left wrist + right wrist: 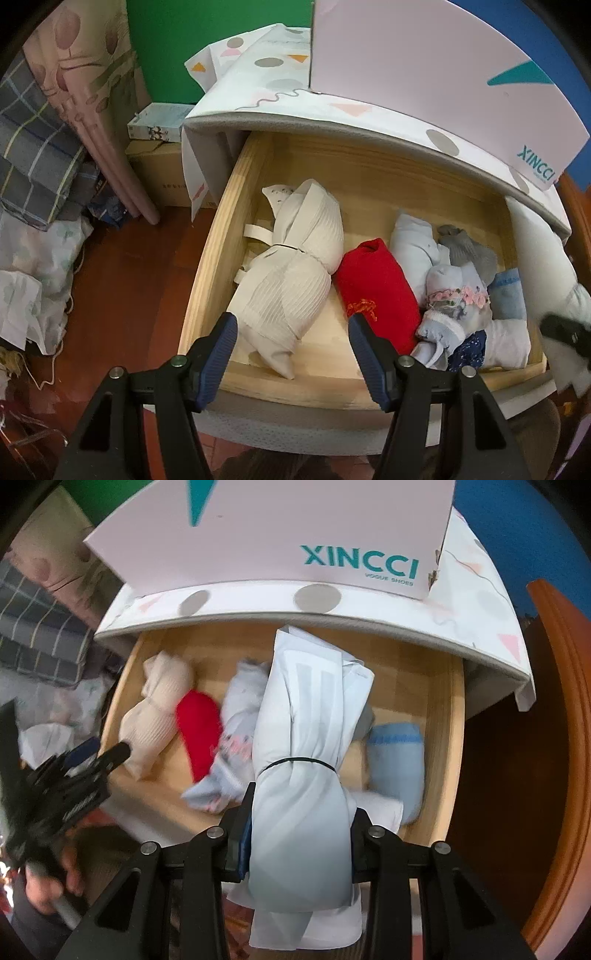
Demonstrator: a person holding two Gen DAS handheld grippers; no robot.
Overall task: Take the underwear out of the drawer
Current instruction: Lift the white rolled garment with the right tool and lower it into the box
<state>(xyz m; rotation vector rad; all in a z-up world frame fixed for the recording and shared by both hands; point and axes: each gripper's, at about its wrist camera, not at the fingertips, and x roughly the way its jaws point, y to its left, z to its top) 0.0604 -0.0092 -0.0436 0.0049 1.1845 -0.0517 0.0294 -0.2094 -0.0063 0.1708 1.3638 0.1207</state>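
The wooden drawer (207,258) stands pulled out. In it lie a cream ribbed roll (295,266), a red roll (376,291), pale blue and floral pieces (454,295) and a light blue fold (395,764). My left gripper (291,354) is open and empty, over the drawer's front edge near the cream roll. My right gripper (299,845) is shut on a white rolled underwear bundle (306,738) tied with a black band, held above the drawer. The bundle's edge also shows in the left wrist view (546,258).
A white patterned cabinet top (295,96) overhangs the drawer's back, with a pink XINCCI shoebox (277,528) on it. Cardboard boxes (159,173), folded bedding and bags (33,166) crowd the red floor at left. A brown wooden panel (554,738) stands at right.
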